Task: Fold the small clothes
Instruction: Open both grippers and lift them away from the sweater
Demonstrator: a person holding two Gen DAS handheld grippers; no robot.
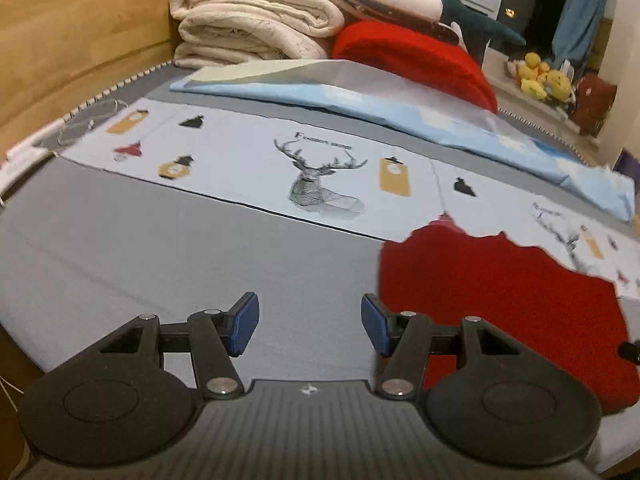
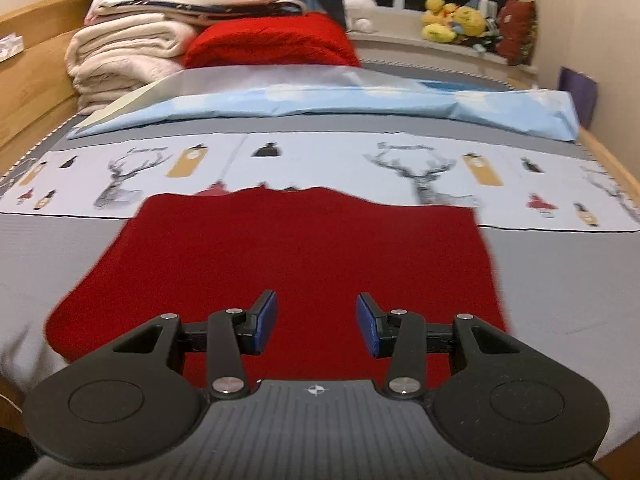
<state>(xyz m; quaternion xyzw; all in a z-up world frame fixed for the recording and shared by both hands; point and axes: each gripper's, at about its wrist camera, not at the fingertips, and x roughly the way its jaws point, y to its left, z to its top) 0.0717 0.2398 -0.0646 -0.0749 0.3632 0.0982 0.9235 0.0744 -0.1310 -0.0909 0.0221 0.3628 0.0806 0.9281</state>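
Observation:
A small red garment [image 2: 288,256] lies flat on the grey bed sheet [image 2: 560,280]; its far edge overlaps the white deer-print strip [image 2: 360,160]. In the left wrist view the garment [image 1: 500,304] lies to the right. My left gripper [image 1: 310,324] is open and empty above the grey sheet [image 1: 160,248], just left of the garment's left edge. My right gripper [image 2: 316,324] is open and empty, hovering over the near part of the garment.
A light blue folded sheet [image 2: 320,108] lies across the bed behind the print strip. Behind it are a red blanket [image 2: 272,40] and stacked cream blankets [image 2: 120,56]. A wooden bed frame [image 1: 60,48] runs along the left. Yellow plush toys [image 2: 452,20] sit on the windowsill.

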